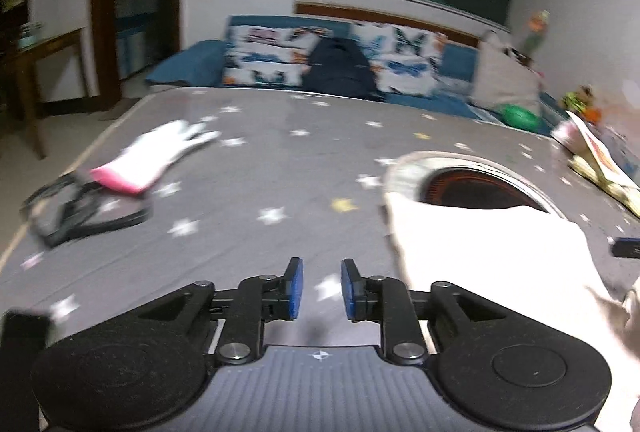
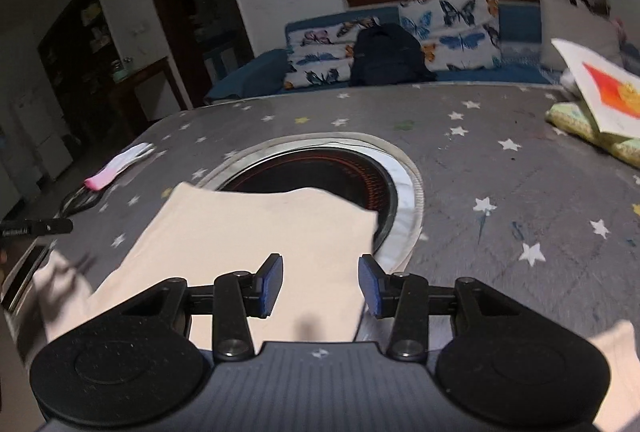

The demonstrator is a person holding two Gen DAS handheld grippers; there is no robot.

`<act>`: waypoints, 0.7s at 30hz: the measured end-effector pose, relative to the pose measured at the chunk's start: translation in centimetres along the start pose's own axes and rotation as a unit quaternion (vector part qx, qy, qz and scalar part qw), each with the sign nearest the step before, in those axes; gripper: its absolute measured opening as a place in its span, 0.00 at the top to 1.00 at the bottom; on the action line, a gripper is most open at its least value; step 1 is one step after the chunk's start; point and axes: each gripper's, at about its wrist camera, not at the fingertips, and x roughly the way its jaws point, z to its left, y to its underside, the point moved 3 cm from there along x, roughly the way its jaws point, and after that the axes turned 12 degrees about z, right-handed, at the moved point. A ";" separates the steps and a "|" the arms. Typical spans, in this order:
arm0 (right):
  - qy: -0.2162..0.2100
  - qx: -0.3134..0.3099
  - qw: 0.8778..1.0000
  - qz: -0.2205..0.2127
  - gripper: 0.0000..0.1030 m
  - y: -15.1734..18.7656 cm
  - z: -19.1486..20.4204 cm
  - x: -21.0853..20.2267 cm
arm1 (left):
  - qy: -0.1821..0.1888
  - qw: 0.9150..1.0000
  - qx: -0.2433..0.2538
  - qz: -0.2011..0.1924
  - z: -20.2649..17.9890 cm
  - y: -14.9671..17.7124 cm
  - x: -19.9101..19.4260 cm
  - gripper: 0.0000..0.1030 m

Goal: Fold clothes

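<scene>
From the left wrist camera, the left gripper [image 1: 321, 290] hovers over a grey star-printed tablecloth [image 1: 280, 167] with its blue-padded jaws parted by a moderate gap and nothing between them. The cream garment [image 1: 488, 252] lies to the right of the gripper, spread flat on the cloth, its far edge overlapping a round recessed burner [image 1: 476, 187] set in the table. Far to the left, a white glove with a pink cuff [image 1: 156, 155] rests on the cloth, touching a tangle of black straps [image 1: 80, 211]. A blue sofa with butterfly cushions [image 1: 264, 55] and a dark backpack [image 1: 340, 67] stand behind the table. This view is motion-blurred.

From the right wrist camera, the right gripper [image 2: 321, 286] is held over the near part of the cream garment [image 2: 248, 232], jaws wide apart and gripping nothing; whether the pads touch the fabric cannot be told. The garment's far edge covers the near rim of the burner [image 2: 320, 171]. The glove [image 2: 116, 167] lies at the left edge of the table, and an open book [image 2: 596, 91] sits propped at the far right.
</scene>
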 end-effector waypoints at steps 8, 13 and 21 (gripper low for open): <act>-0.011 0.028 0.999 0.030 0.50 -2.6 -2.3 5.2 | 0.025 0.999 0.036 0.028 -4.1 -3.5 5.3 0.61; -0.046 0.052 0.996 0.050 0.50 -3.0 -3.2 7.3 | 0.031 0.998 0.043 0.039 -4.8 -4.3 7.2 0.58; -0.132 0.084 0.987 0.031 0.49 -4.6 -3.3 8.2 | 0.038 0.996 0.050 0.056 -5.7 -5.1 9.4 0.56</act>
